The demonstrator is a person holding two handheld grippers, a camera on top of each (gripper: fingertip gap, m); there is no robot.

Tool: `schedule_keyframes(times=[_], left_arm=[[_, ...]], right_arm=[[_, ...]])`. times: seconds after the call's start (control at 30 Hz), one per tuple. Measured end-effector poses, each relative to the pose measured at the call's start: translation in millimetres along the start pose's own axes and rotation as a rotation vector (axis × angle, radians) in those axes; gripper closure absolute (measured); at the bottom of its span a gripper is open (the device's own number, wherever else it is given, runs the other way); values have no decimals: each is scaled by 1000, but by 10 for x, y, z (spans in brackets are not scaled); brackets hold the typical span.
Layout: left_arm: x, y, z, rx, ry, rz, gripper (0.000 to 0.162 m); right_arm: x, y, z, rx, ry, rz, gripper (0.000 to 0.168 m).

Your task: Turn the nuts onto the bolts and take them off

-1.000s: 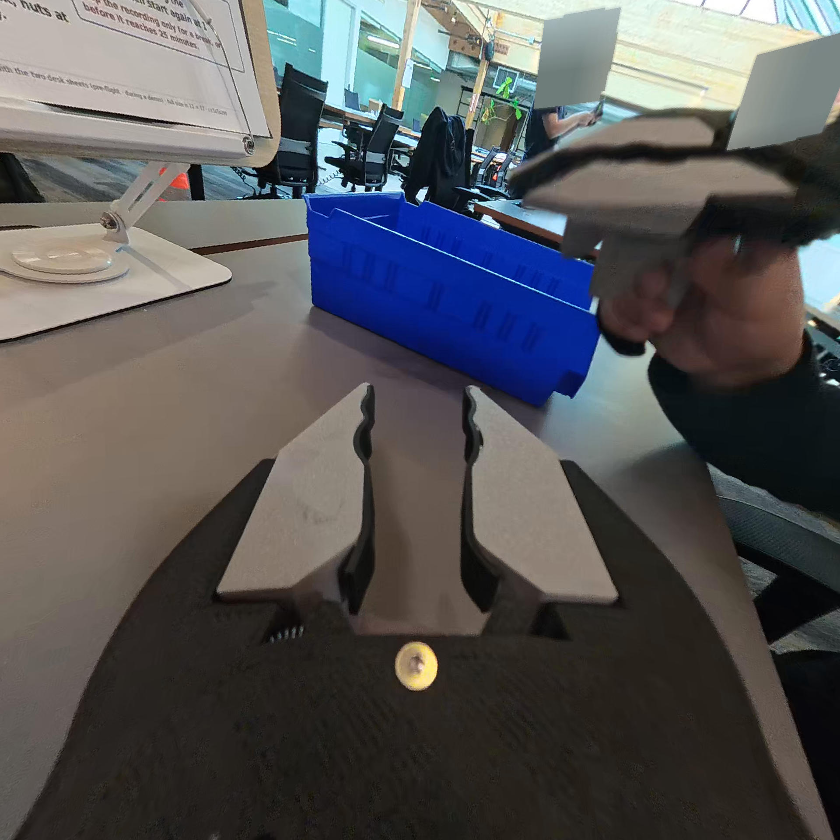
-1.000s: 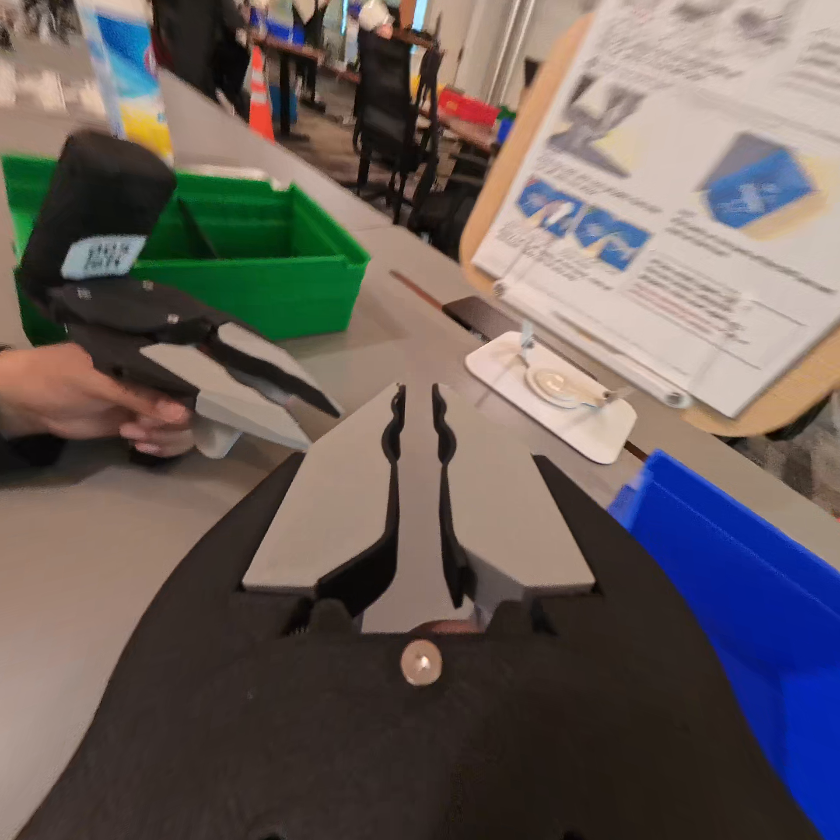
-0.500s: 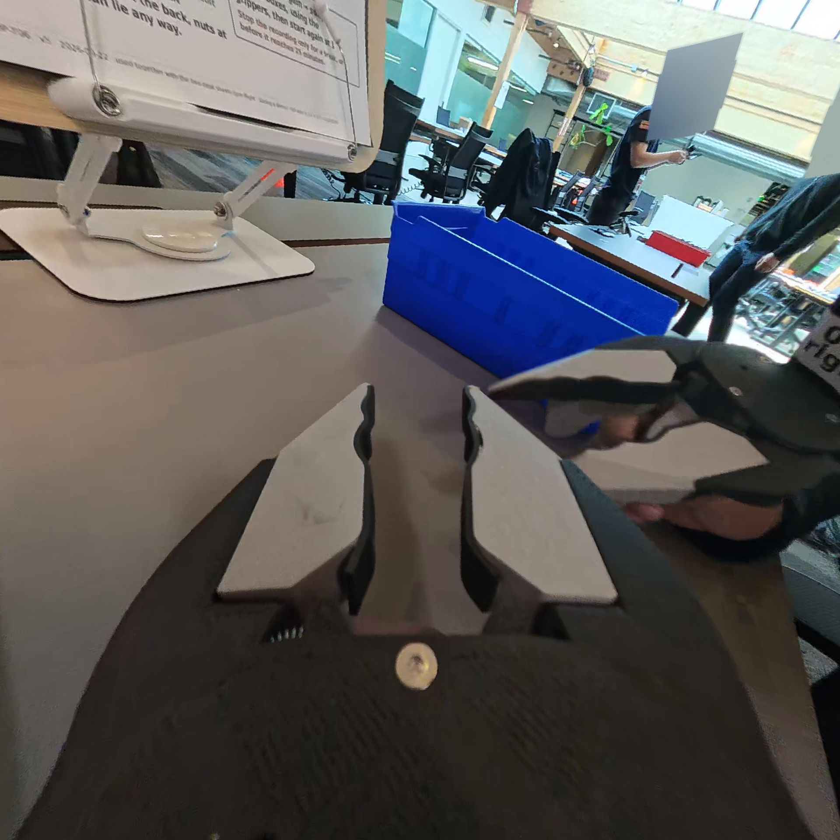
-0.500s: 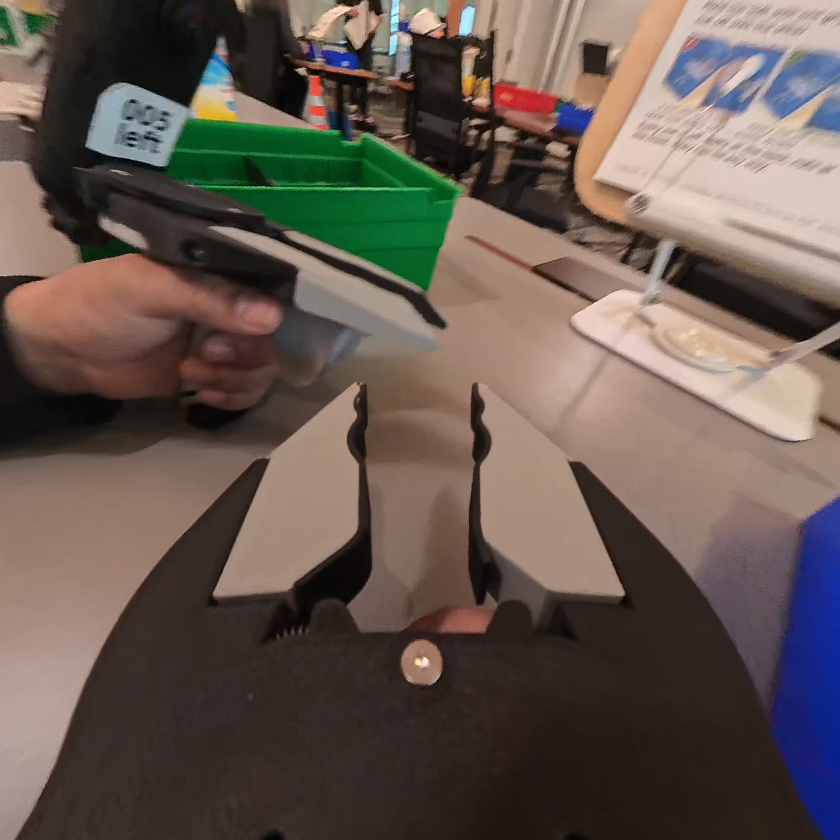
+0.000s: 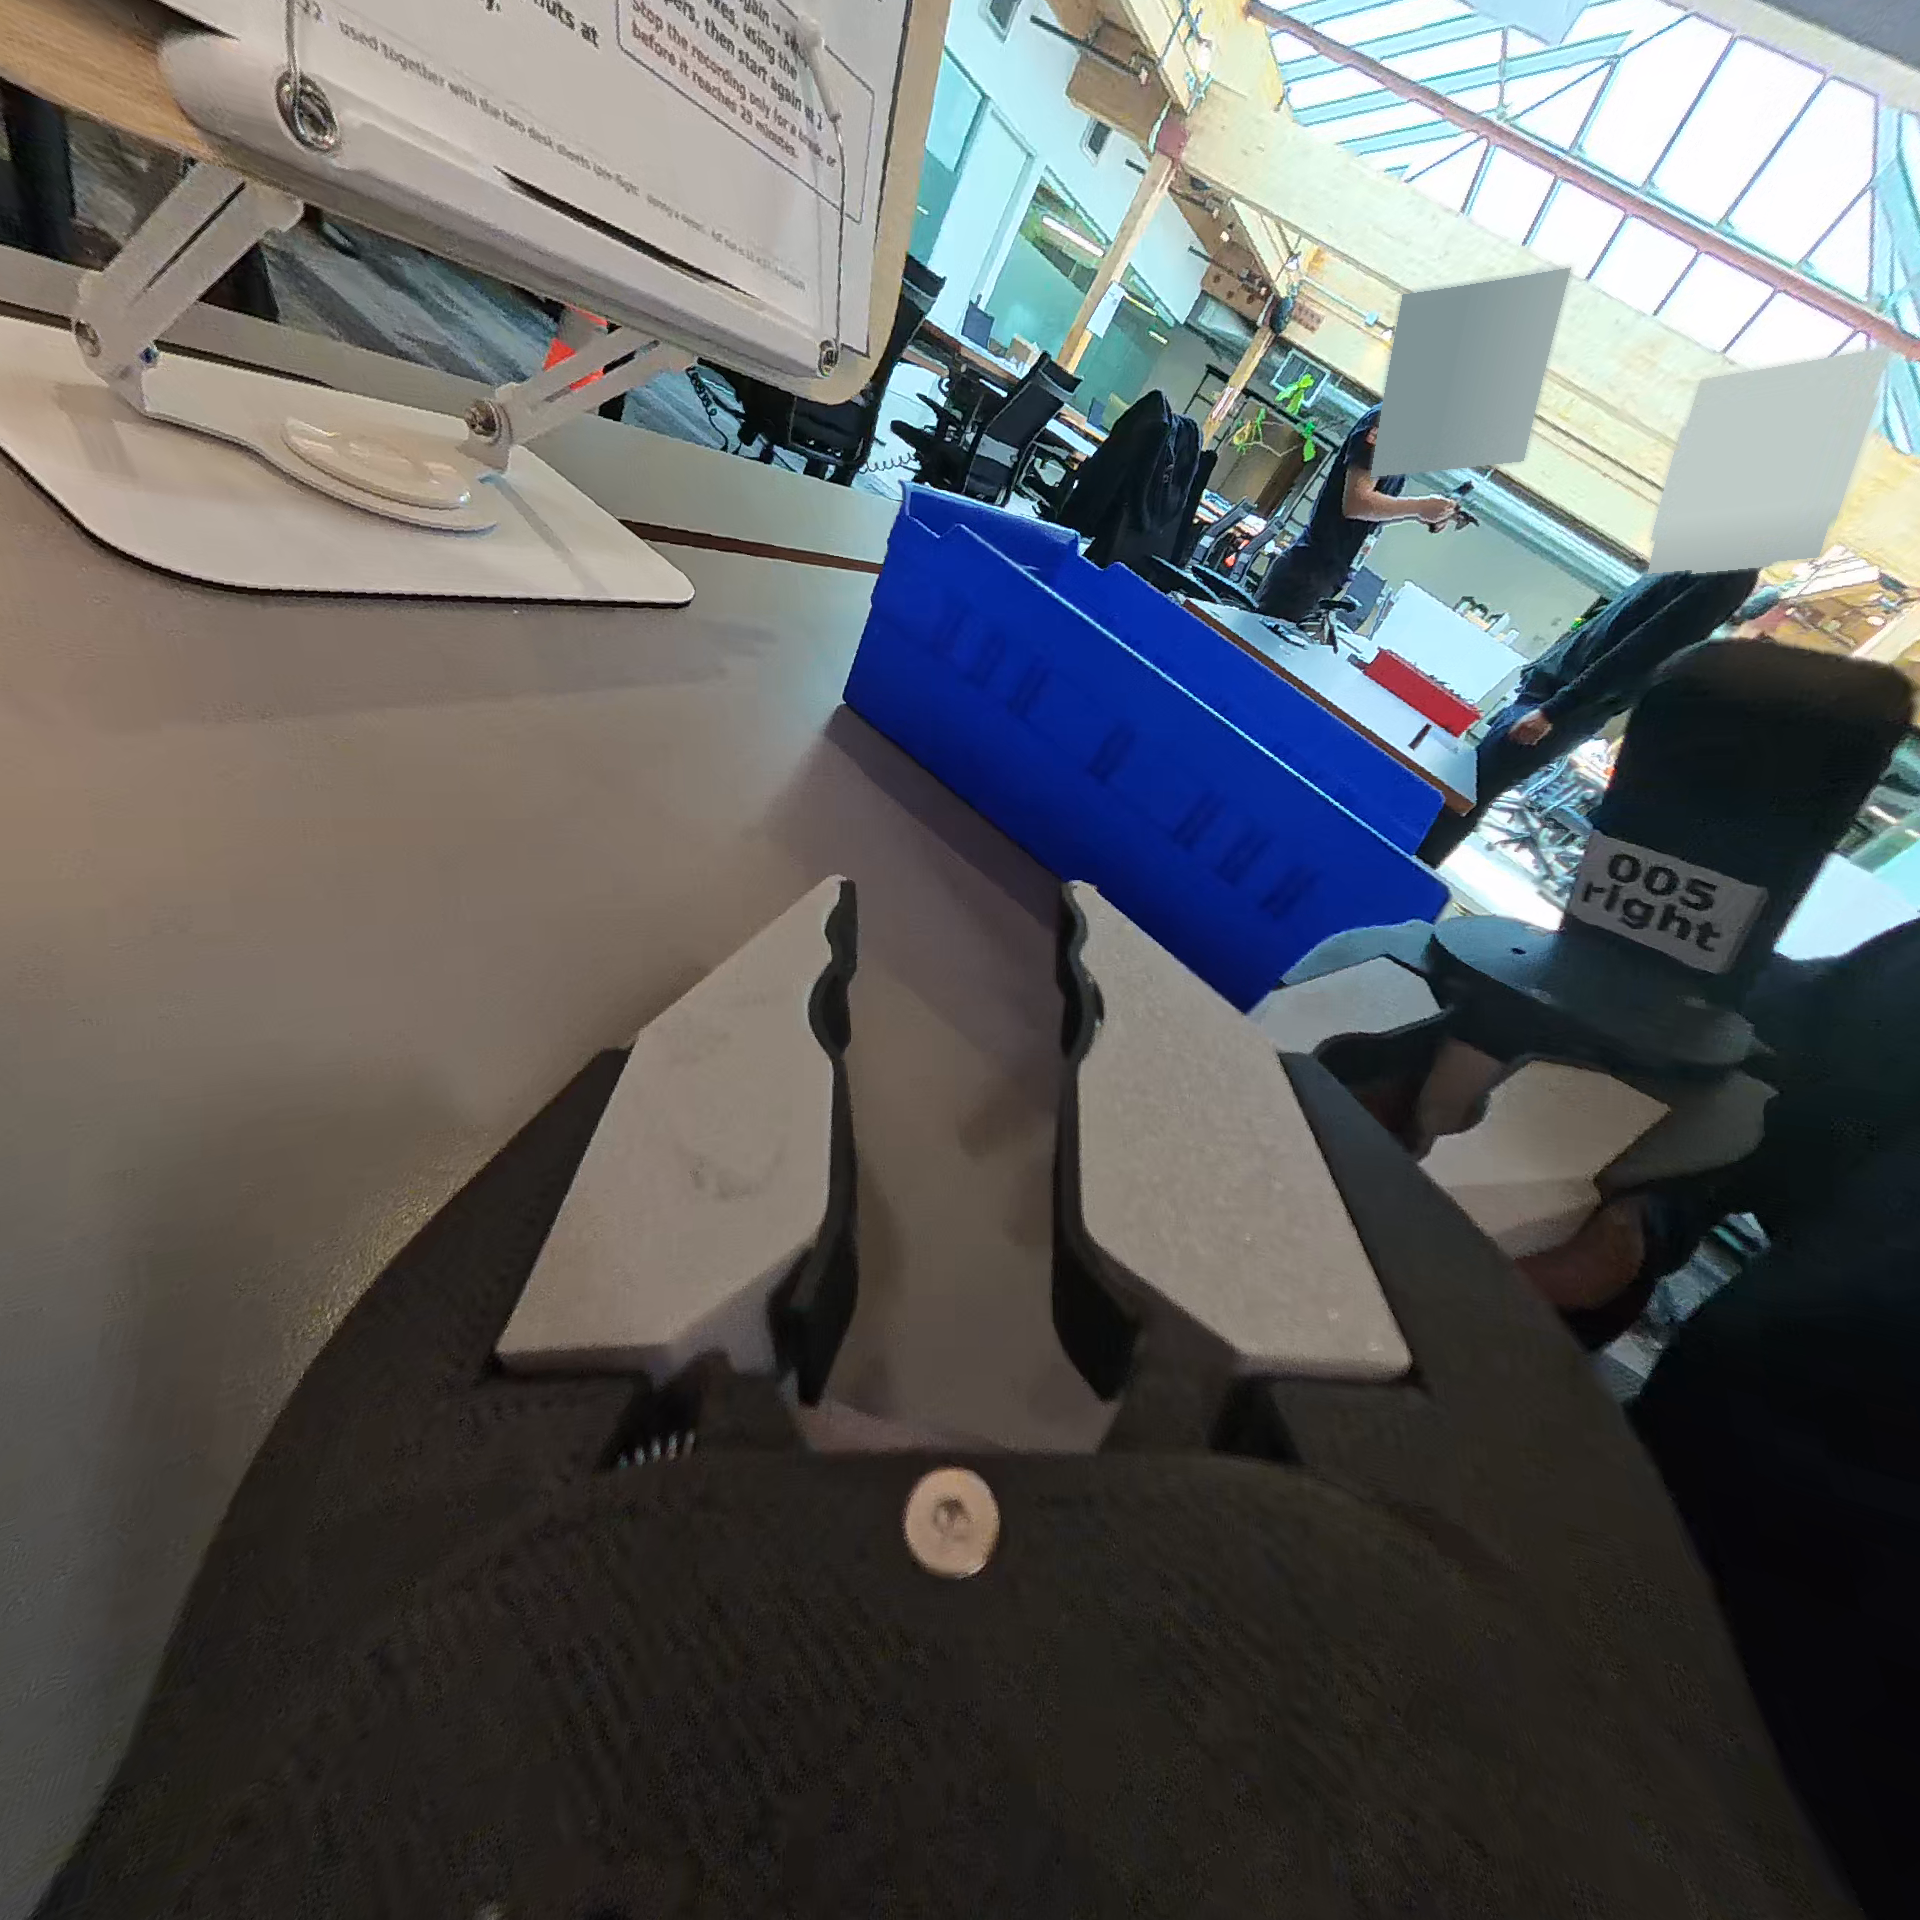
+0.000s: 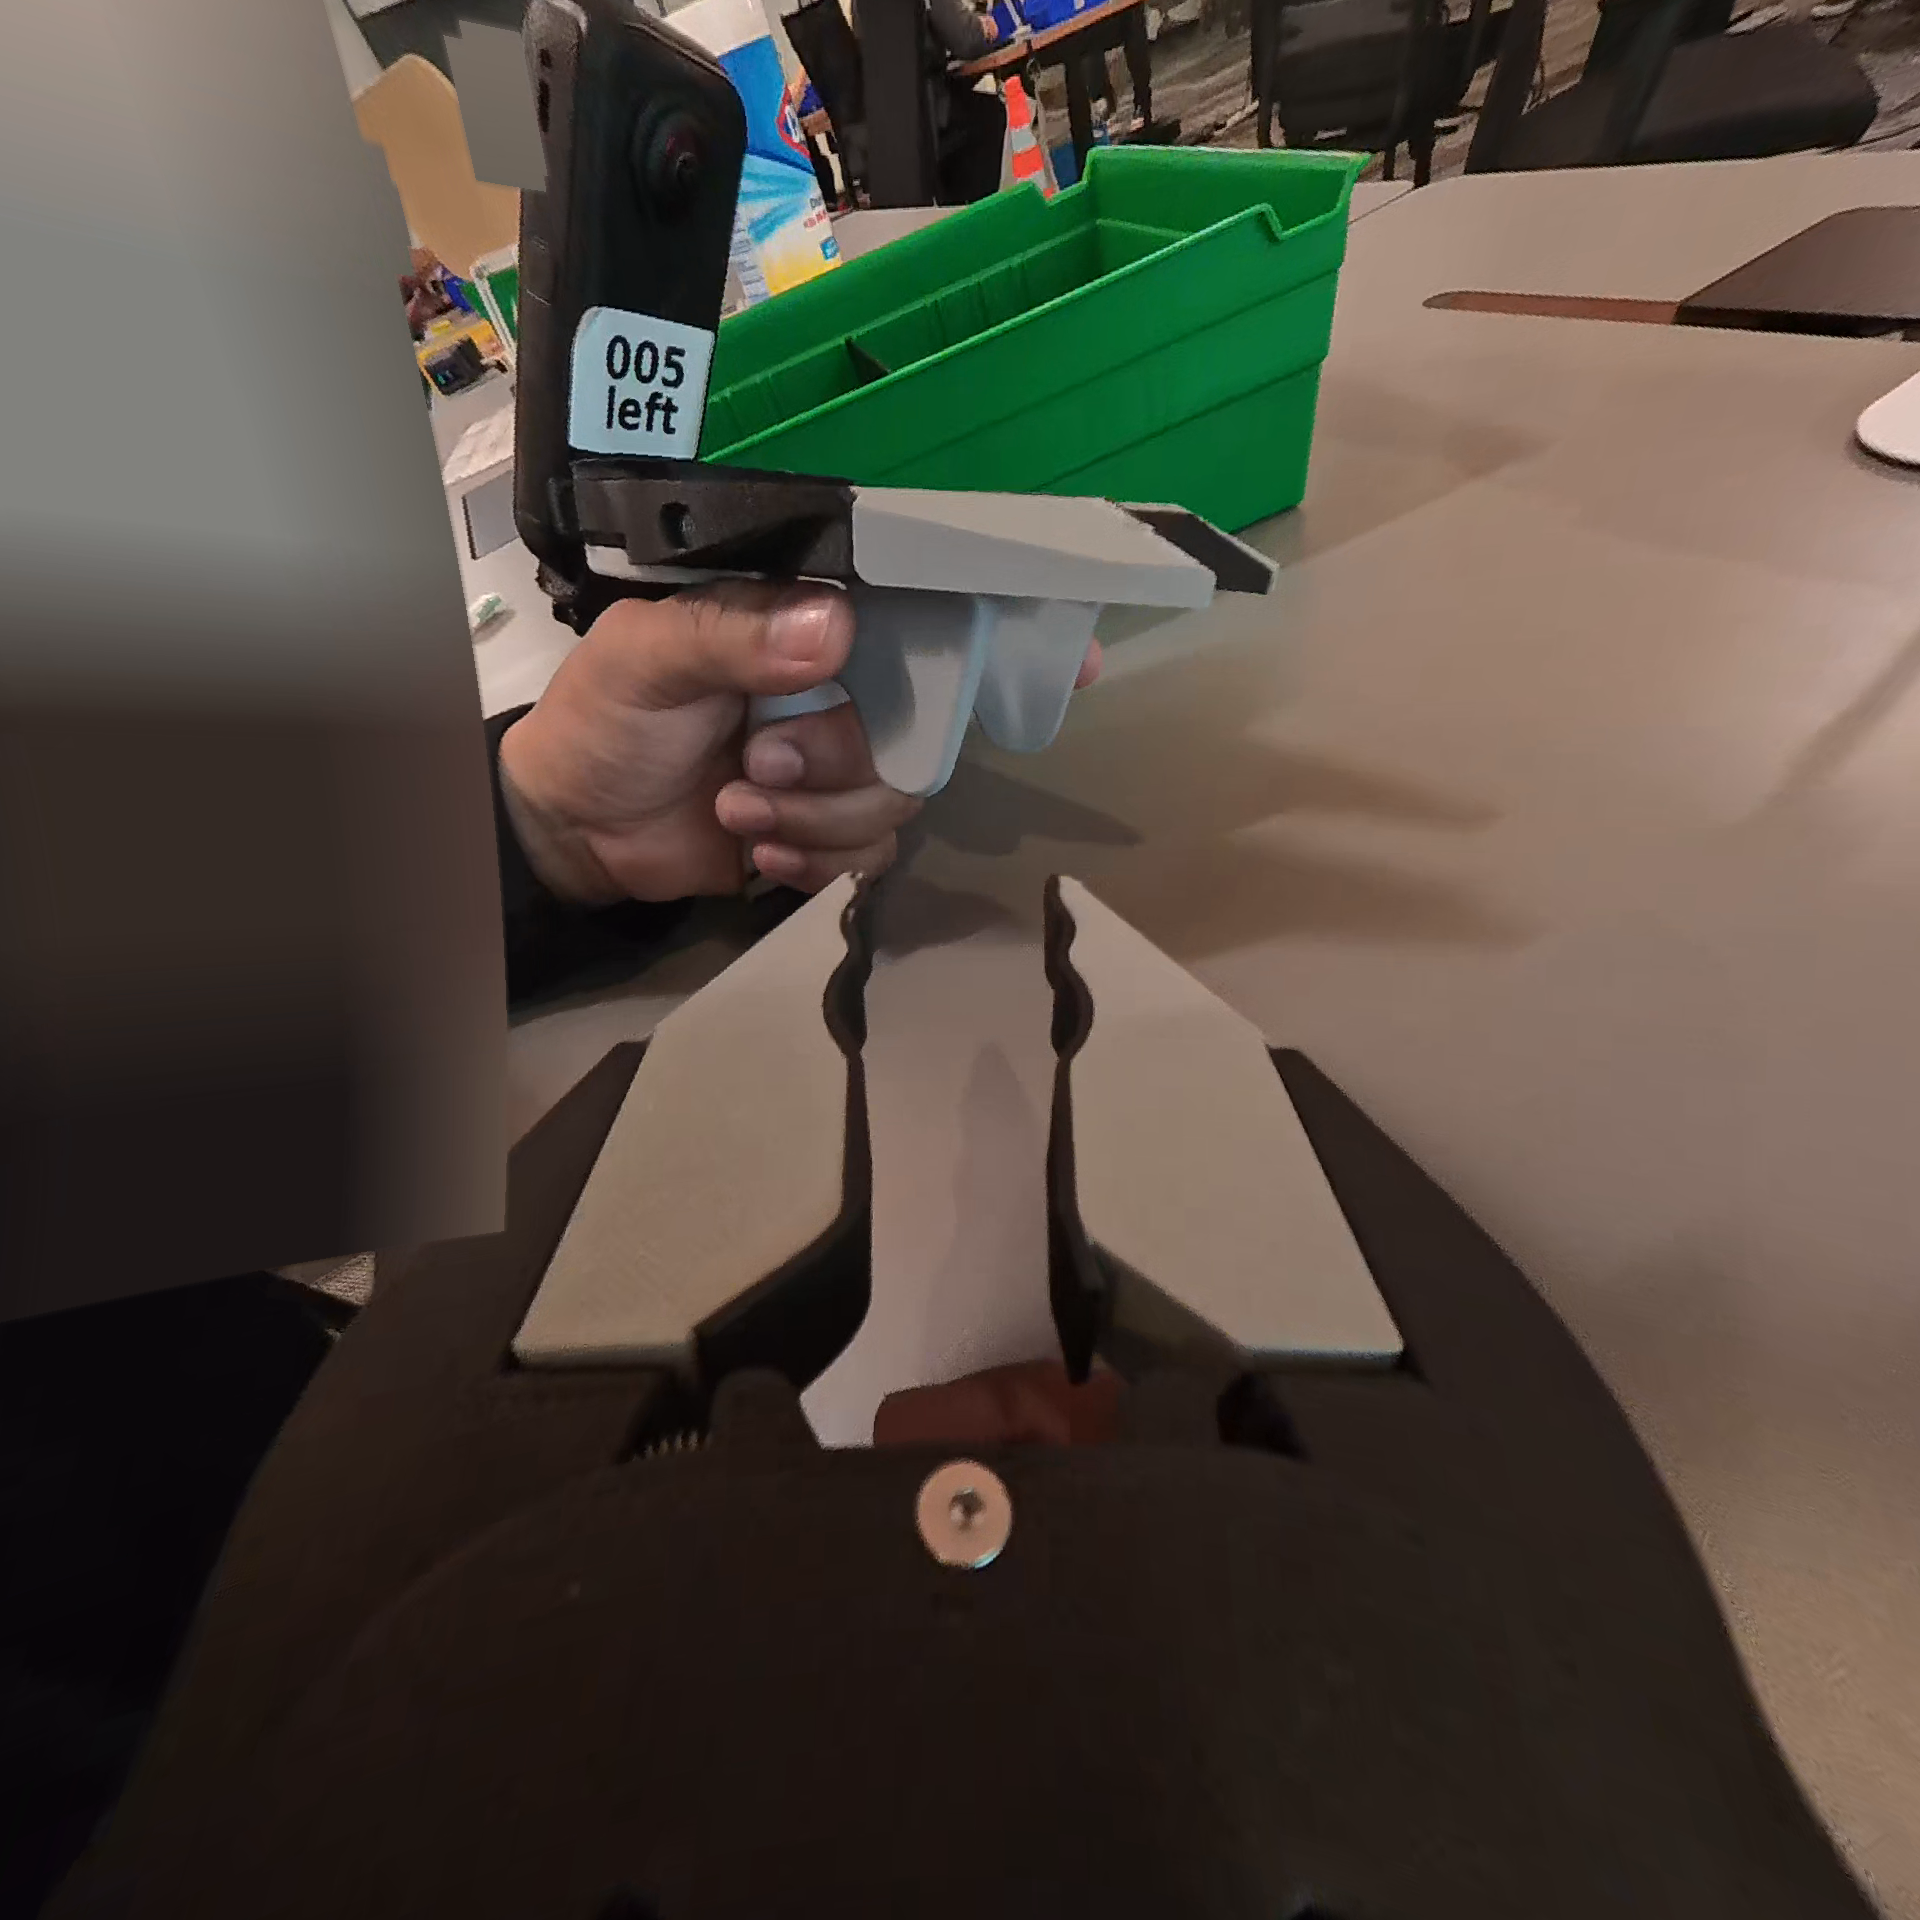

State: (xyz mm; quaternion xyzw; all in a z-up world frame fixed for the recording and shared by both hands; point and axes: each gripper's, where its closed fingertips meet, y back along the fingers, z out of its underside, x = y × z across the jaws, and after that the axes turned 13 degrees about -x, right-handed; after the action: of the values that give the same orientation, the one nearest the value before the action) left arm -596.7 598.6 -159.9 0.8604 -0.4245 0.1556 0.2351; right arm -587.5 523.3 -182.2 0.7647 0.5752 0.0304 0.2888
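Observation:
No nuts or bolts show in either view. My left gripper (image 5: 956,914) is open and empty, held low over the grey table (image 5: 364,883), pointing toward a blue bin (image 5: 1122,758). My right gripper (image 6: 956,899) is open and empty, low over the table, pointing toward a green bin (image 6: 1091,353). The right gripper also shows in the left wrist view (image 5: 1558,1049) at the right, close beside the left one. The left gripper shows in the right wrist view (image 6: 1195,561), held by a hand (image 6: 675,748), jaws seen side-on. The insides of both bins are hidden.
A white stand (image 5: 343,499) holding an instruction sheet (image 5: 623,104) sits at the back left of the table. A dark pad (image 6: 1808,281) lies at the far right in the right wrist view. People stand far off behind the blue bin.
Both grippers have swung: the left view turned so the blue bin sits farther right and the stand is nearer. The right view turned left toward the green bin. The right gripper's jaws narrowed slightly.

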Motion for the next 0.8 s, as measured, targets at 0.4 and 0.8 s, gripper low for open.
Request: schedule_keyframes(times=[0.4,0.8], left_arm=[[39,-6,-4,-17,-116,-48,120],[-51,1679,-341,-412,-214,-389,126]], right_arm=[[-31,132,-119,90,67,73,137],[39,333,-257,189,109,120,119]])
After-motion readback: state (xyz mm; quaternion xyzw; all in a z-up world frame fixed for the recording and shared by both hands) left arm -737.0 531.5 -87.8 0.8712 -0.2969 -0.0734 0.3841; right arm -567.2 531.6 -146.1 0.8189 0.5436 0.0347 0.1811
